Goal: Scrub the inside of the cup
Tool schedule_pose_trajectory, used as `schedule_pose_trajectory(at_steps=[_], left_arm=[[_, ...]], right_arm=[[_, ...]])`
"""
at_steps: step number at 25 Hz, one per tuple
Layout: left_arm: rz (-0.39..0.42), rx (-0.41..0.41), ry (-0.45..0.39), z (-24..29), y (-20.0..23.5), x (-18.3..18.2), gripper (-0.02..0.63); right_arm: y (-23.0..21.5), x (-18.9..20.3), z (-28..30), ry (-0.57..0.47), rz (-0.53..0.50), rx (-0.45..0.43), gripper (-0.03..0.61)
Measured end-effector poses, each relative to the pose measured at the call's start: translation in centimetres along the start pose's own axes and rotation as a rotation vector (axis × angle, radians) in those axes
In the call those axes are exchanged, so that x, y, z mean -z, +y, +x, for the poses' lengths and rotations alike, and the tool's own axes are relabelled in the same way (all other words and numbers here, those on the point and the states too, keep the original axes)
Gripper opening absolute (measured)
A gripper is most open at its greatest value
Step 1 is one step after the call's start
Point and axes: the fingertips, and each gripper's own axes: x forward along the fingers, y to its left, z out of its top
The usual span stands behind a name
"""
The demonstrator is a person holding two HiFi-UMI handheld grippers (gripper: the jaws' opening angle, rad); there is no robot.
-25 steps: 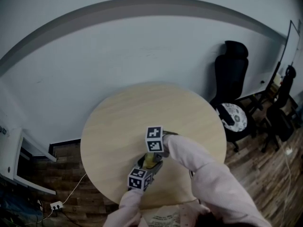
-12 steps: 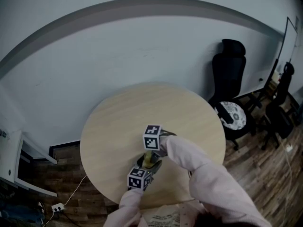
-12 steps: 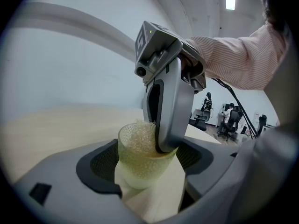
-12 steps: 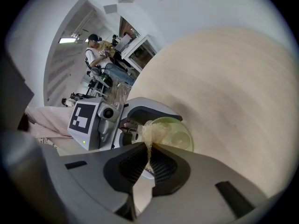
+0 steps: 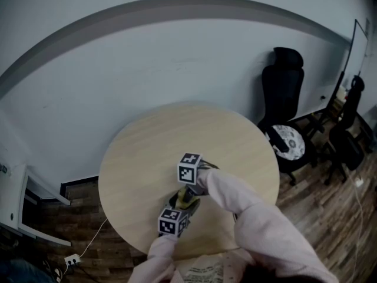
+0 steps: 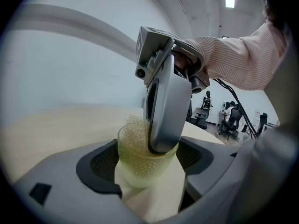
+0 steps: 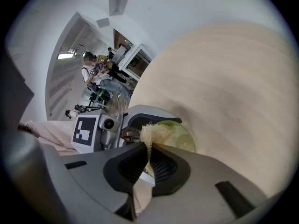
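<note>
- Head view: your cup (image 5: 185,200) sits low over the near edge of the round table (image 5: 147,152), between your two tools. The left gripper (image 5: 178,210) comes at it from your side and the right gripper (image 5: 189,187) from above. From here you cannot see into the cup.
- Left gripper view: your left jaws are clamped on the cup's wall, one on each side, at about mid-height, and the cup stands upright. The mesh scrubber (image 6: 134,130) fills the mouth and bulges over the rim, with the right tool's tip pushed down inside beside it. Something pale and folded hangs below the cup; what it is cannot be told.
- Right gripper view: your right jaws are pinched together on a tuft of the scrubber, and the rest of the pad lies inside the cup just beyond the tips.
- Handling, as a judgement:
  - The cup looks like thin, translucent green plastic, so it is probably light and a little springy, and may be slick.
  - A side grip at mid-height suits it. Squeeze only enough to stop it turning, since hard pressure could bow the wall.
  - The scrubber looks soft and springy. With only a tuft gripped it may slip out, so a deeper bite on it would be safer.
</note>
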Motion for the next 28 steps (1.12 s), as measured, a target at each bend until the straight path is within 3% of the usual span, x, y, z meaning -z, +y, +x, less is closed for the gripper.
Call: schedule_pose_trajectory(at_steps=[7, 14, 28], left_arm=[[0.020, -0.005, 0.006, 0.0, -0.2, 0.1, 0.383], [0.027, -0.010, 0.012, 0.0, -0.1, 0.1, 0.379], [0.027, -0.014, 0.027, 0.1, -0.4, 0.2, 0.377]], right_arm=[[0.1, -1.0, 0.1, -0.061, 0.066, -0.024, 0.026], [-0.6, -2.3, -0.6, -0.186, 0.178, -0.061, 0.026], [-1.2, -2.6, -1.5, -0.286, 0.252, -0.063, 0.026]])
